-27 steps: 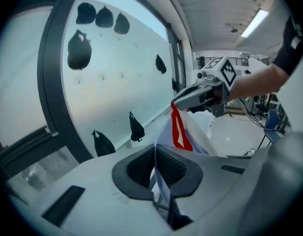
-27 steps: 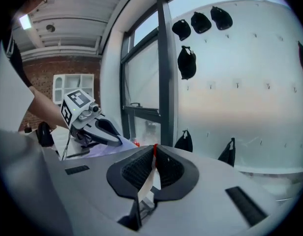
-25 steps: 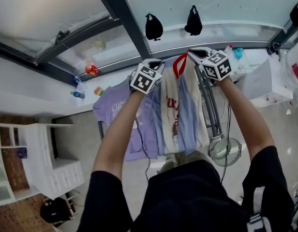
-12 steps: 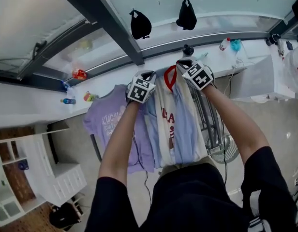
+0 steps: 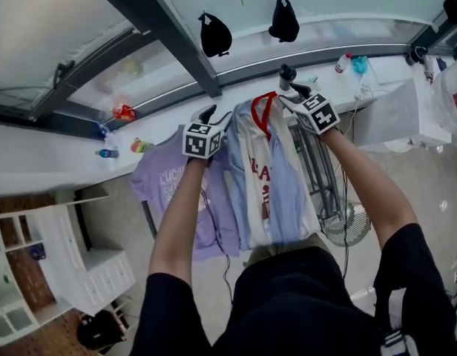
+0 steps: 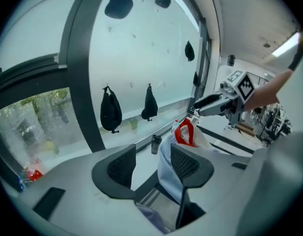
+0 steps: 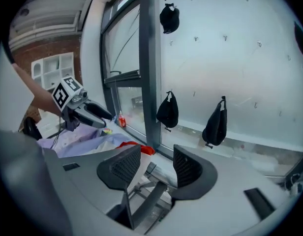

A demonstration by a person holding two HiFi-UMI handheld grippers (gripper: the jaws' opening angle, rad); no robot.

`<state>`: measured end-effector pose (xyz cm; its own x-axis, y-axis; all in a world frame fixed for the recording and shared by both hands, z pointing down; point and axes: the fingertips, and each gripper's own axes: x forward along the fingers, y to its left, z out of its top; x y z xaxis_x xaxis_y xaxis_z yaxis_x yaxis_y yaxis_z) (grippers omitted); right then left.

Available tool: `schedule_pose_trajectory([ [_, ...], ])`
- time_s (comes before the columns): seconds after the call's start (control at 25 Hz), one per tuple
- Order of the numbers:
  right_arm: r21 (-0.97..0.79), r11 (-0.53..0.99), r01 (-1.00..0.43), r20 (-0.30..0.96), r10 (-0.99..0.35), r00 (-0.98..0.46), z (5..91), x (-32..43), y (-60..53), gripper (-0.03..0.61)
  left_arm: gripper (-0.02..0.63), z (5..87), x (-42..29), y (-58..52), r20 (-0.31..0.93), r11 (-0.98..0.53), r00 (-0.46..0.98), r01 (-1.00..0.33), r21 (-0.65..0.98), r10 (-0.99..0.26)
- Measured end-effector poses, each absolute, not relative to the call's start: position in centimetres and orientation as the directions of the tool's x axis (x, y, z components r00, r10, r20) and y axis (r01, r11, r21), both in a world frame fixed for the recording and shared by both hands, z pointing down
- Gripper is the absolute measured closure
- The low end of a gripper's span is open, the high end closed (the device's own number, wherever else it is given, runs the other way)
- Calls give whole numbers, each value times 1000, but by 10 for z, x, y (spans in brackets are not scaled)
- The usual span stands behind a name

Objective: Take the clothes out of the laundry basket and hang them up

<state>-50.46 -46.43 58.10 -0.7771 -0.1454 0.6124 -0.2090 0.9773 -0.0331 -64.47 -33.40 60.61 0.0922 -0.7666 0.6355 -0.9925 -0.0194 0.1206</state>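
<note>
Frosted window panes in a dark frame (image 5: 165, 32) fill the background. Black bags (image 5: 214, 34) hang on hooks in front of them, and a white sill (image 5: 58, 162) below carries small bottles. A drying rack (image 5: 317, 170) stands by the sill. Over it hang a purple T-shirt (image 5: 169, 188) and, just beside that, a cream and light-blue top (image 5: 269, 176) with a red collar.

The left gripper (image 5: 216, 116) is at the top's left shoulder. Its jaws have just been opening and stand well apart, with light-blue cloth loose in the gap, not pinched. The right gripper (image 5: 294, 95) is at the other shoulder. Its jaws have also just been opening and stand wide, gripping nothing, and the rack's bars show between them. A fan (image 5: 346, 227) stands on the floor near the rack.
</note>
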Motion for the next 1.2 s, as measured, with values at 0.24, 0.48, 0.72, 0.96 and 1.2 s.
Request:
schedule_pose_trajectory([
  [0.24, -92, 958, -273, 485, -196, -852, 516, -470, -434, 402, 414, 539, -628, -291, 486, 34, 66, -980, 194, -871],
  [0.48, -150, 960, -237, 378, -165, -911, 446, -426, -342, 457, 530, 467, -577, -214, 311, -6, 81, -971, 237, -947],
  [0.72, -237, 950, -204, 266, -138, -954, 403, -368, -209, 577, 603, 429, -498, -98, 255, -18, 97, -955, 295, -962],
  [0.96, -230, 921, -316, 219, -267, -939, 389, -297, -116, 578, 606, 404, -443, 23, 198, 88, -36, -961, 261, -980],
  [1.2, -190, 891, -414, 186, -381, -906, 377, -239, -69, 578, 609, 400, -429, 115, 176, 213, -175, -949, 232, -969],
])
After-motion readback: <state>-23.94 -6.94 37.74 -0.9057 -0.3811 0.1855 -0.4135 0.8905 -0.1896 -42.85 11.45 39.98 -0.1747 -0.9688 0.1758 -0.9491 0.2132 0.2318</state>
